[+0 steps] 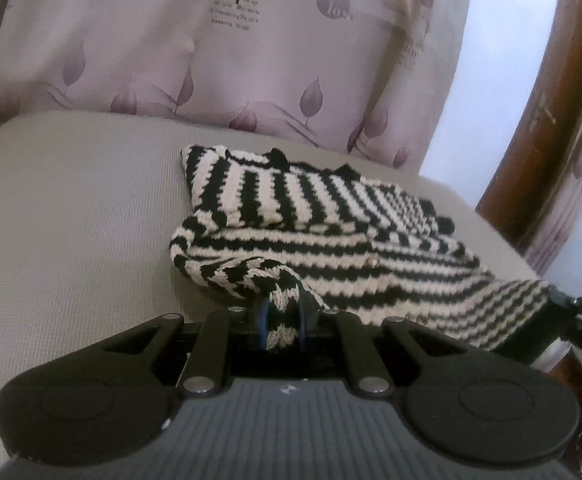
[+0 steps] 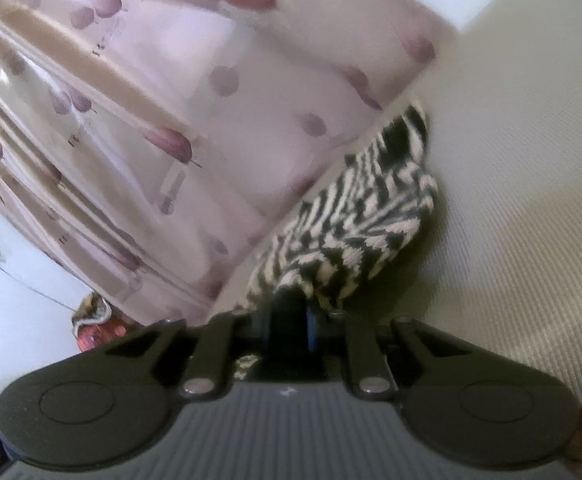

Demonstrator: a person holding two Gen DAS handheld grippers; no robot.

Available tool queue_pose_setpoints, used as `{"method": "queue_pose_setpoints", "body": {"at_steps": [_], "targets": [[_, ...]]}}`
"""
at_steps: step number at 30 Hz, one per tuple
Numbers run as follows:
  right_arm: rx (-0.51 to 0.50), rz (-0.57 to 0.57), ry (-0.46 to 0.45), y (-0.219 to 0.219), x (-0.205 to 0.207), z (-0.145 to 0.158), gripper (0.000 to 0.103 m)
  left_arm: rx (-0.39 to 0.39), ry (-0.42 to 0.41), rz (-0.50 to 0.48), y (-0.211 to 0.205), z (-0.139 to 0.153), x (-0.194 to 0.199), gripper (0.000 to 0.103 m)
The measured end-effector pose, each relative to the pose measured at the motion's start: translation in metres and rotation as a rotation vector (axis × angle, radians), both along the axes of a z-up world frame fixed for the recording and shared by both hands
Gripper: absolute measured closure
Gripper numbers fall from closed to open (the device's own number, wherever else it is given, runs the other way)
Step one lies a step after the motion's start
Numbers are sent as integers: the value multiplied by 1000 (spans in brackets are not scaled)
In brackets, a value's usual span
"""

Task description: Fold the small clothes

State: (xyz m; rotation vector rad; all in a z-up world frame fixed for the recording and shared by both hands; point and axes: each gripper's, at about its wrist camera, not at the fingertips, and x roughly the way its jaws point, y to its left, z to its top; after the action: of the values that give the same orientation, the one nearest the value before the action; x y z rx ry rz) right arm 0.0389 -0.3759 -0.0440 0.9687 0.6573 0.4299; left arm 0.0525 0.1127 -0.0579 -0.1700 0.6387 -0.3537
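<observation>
— Behind everything we see a pale pink curtain (image 1: pixel 219 60) printed with mauve leaves, and below it the beige ribbed tabletop (image 1: pixel 71 220). Where is the garment?

— We find the black-and-cream striped knit (image 1: pixel 311 232) lying on the tabletop, toward its right side in the left wrist view, partly folded, with an upper layer whose stripes run crosswise to the layer beneath. One small button shows on the lower layer.

— And our left tool (image 1: pixel 282 322)?

— Its two fingers are drawn together on a bunched edge of the knit at the garment's near end; striped cloth fills the space between them.

— What about the right tool (image 2: pixel 289 320)?

— We see it pinched on the knit (image 2: pixel 355 216) too. From the right wrist view, which is blurred, the cloth rises from between its closed fingers and runs away along the tabletop (image 2: pixel 531 160) edge, with the curtain (image 2: pixel 151 120) to one side.

— Do both show in one view?

— At the right edge of the left wrist view, a dark shape touches the knit's far corner; we cannot tell what it is.
</observation>
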Motion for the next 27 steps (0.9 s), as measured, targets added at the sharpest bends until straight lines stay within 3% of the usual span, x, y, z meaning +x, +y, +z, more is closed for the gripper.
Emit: {"method": "queue_pose_setpoints", "body": {"at_steps": [5,10,16,18,19,20,22,27], "targets": [[21,-25,-20,-5,10,7,90,-11,-22,-8,-6,11,7,89],[-47,-16,-4,-9,13,11,90,5,-4,-27,-10,7,4,89],[-42,-42,103,-17,-14,5,87,0,31,-20,-4,-7,-3,89],[-56,-53,112,-20,-26,5,78,0,41,-17,-2,-10,-4,89],[-73,-64,114,-21,-30,6,66,4,43,-17,-2,-12,-4,89],[-93,-71,118,-22,-33,6,47,9,47,-18,-1,-14,-3,89],[-110,-74,118,-23,-35,4,23,14,57,-17,1,-18,-2,89],[-204,-42,153,-15,-26,-6,21,20,85,-7,9,-28,-1,86]]}}
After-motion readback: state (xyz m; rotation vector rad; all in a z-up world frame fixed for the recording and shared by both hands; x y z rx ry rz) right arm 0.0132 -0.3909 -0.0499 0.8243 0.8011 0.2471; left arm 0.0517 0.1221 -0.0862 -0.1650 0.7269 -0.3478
